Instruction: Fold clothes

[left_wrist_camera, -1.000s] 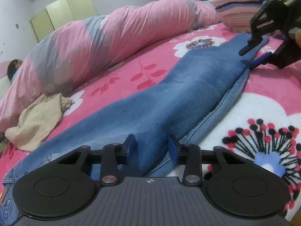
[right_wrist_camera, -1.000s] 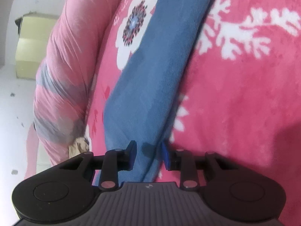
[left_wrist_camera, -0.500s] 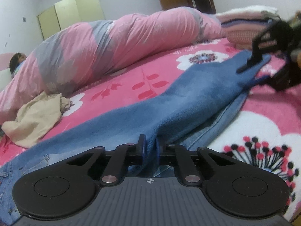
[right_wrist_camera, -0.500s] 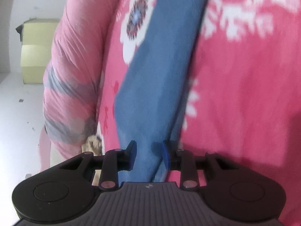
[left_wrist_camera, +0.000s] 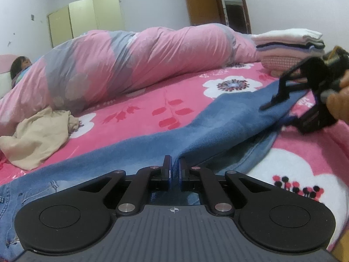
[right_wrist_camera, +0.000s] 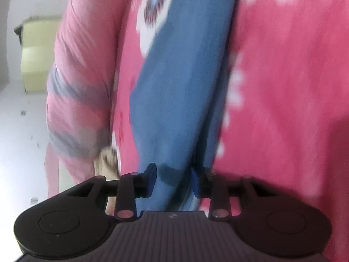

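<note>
nearest the left wrist camera, the left gripper had its jaws drawn almost together on a ridge of the jeans, the fleecy blue lining pinched up between the pads. that pinch looked meant to give a firm hold on the near part of the leg so it could be lifted and carried over in a fold. the jeans lay stretched across the pink floral blanket, inside-out fleece uppermost, with washed denim showing at the lower left and along the right-hand edge.

farther along the same leg, the right gripper sat at the far end, a hand around its handle. in its own blurred view its jaws stood partly apart, having just eased wider, with the blue cloth bunched between the fingers; whether the pads pressed on it could not be told.

beyond, a beige garment lay crumpled by the rolled pink and grey duvet, and a stack of folded clothes waited at the far right, likely where finished pieces went.
</note>
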A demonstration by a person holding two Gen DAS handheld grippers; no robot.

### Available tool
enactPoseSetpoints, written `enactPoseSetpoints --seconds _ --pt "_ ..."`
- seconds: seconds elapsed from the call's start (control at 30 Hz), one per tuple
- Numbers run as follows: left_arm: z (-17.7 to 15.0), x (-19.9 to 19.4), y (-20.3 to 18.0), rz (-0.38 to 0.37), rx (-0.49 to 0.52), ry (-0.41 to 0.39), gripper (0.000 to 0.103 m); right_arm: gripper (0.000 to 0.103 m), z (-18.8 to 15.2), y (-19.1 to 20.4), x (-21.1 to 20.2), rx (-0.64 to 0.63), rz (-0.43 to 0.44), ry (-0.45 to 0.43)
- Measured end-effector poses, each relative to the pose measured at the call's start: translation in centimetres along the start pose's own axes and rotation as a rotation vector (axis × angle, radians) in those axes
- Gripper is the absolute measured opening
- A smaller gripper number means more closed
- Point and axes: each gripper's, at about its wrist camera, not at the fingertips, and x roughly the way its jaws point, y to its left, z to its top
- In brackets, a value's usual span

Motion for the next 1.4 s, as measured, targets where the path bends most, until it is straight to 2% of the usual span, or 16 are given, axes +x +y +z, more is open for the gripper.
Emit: enactPoseSetpoints --seconds 0.1,0.17,0.2,0.27,0.37,0.43,0.6,0.67,0.7,0.73,0.83,1.07,1.17,1.23,1.3,1.4 --pt "-0.5 0.4 -0.2 -0.020 0.035 0.033 0.004 0.034 1.4 -0.4 -1.4 -0.012 -0.011 -0.111" --pt "-1.0 0.6 -0.8 -0.013 0.098 0.043 0.007 0.027 2.1 -0.7 -1.9 -0.012 -0.012 -0.153" --pt "-1.3 0.6 -1.2 -0.009 0.131 0.048 0.008 0.024 2.2 -0.7 -2.0 -0.021 -0.012 -0.160" --pt "-1.9 0.4 -2.2 0.017 0.217 0.036 0.011 0.013 2.3 -0.4 -2.2 -0.046 -0.005 -0.171" --pt "-2.7 0.3 -3.8 0.055 0.340 0.024 0.013 0.007 2.5 0.9 -2.4 -0.133 -0.013 -0.197" --pt "-3.1 0.5 -4.1 0.072 0.375 0.026 0.013 0.005 2.8 1.4 -2.7 -0.185 -0.025 -0.206" --pt "-2.8 0.3 -4.1 0.071 0.379 0.034 0.014 0.004 2.9 2.2 -2.8 -0.230 -0.041 -0.201" --pt "-2.6 -0.4 -3.9 0.062 0.377 0.031 0.021 0.004 2.9 2.4 -3.0 -0.234 -0.034 -0.203" --pt "-2.5 -0.8 -3.8 0.059 0.377 0.028 0.030 0.004 2.9 2.5 -3.0 -0.237 -0.031 -0.204" --pt "-2.6 -1.0 -3.7 0.060 0.380 0.028 0.035 0.004 2.9 2.6 -3.1 -0.238 -0.029 -0.204" --pt "-3.1 -0.7 -3.5 0.078 0.397 0.056 0.035 0.004 2.9 2.4 -3.0 -0.239 -0.032 -0.197" --pt "-2.5 -1.1 -2.2 0.117 0.310 0.061 0.035 0.004 2.8 2.6 -3.3 -0.230 -0.023 -0.196" --pt "-2.8 -0.5 -1.9 0.132 0.293 0.084 0.030 0.004 2.9 2.8 -3.2 -0.234 -0.025 -0.192" --pt "-2.9 -0.3 -1.5 0.134 0.253 0.088 0.011 0.004 3.0 2.7 -3.0 -0.229 -0.029 -0.187" --pt "-2.5 -0.5 -1.1 0.134 0.197 0.076 0.004 0.004 3.1 2.8 -3.1 -0.225 -0.025 -0.183" --pt "-1.8 -2.1 -1.1 0.148 0.190 0.015 0.000 0.003 3.1 3.4 -4.1 -0.233 0.008 -0.185"
